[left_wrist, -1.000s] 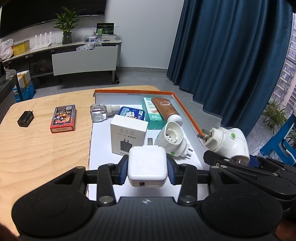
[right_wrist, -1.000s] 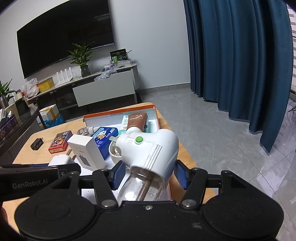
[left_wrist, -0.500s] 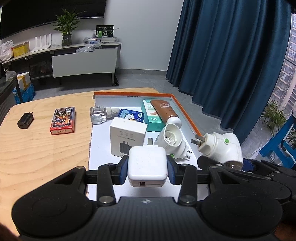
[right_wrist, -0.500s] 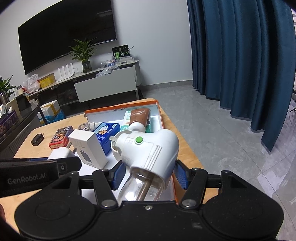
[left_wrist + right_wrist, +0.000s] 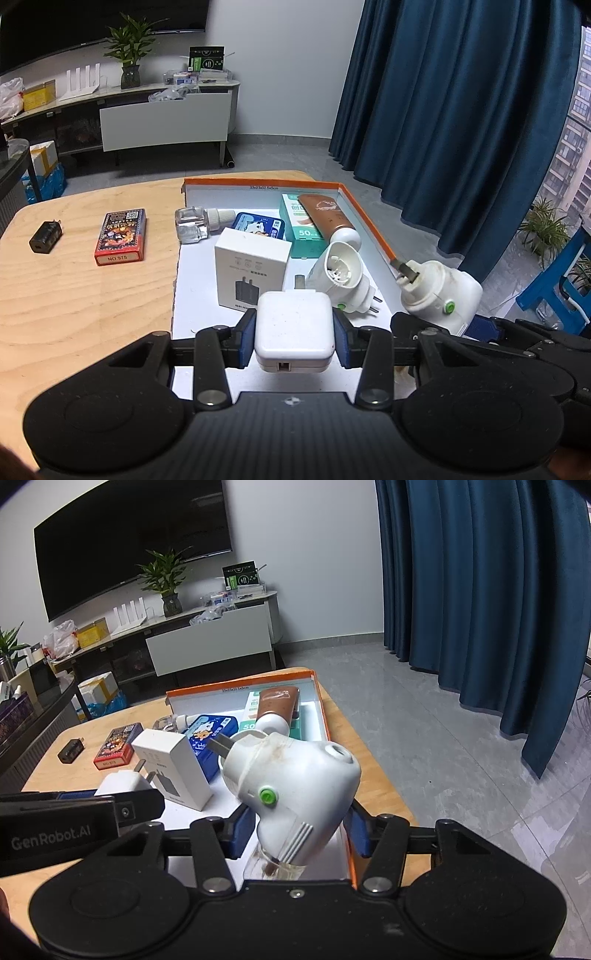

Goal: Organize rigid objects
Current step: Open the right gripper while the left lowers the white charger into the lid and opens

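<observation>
Dark blue curtains [image 5: 461,110] close off the far right of the room, and a pale wooden table [image 5: 74,295] carries an orange-rimmed tray [image 5: 369,221] along its right edge. The left gripper [image 5: 294,341] reaches level over the tray's near edge, its blue pads clenched on a white charger [image 5: 293,330] whose port faces the camera; in the right wrist view its side reads "GenRobot.AI". The right gripper [image 5: 299,830] sits at the tray's near right corner, grasping a white plug-in vaporizer [image 5: 295,775] tilted so that its metal prongs point toward the far left and its green button faces the camera, with a clear bottle at its base between the fingers. Inside the tray, a white adapter box [image 5: 253,271] printed with a black plug stands near the middle, a second white plug-in unit [image 5: 341,275] lies just right of it, and behind them lie a blue tin [image 5: 258,227], a teal box [image 5: 301,225] marked "50" and a brown tube [image 5: 327,218] with a white cap. A clear bottle [image 5: 192,227] lies across the tray's left edge. The tray's far wall bears small print, roughly "33x23x12.5x5cm". Left of the tray, on bare wood, a red card box [image 5: 122,236] reads "NO.975", and a small black adapter [image 5: 46,242] lies nearer the table's left edge.
</observation>
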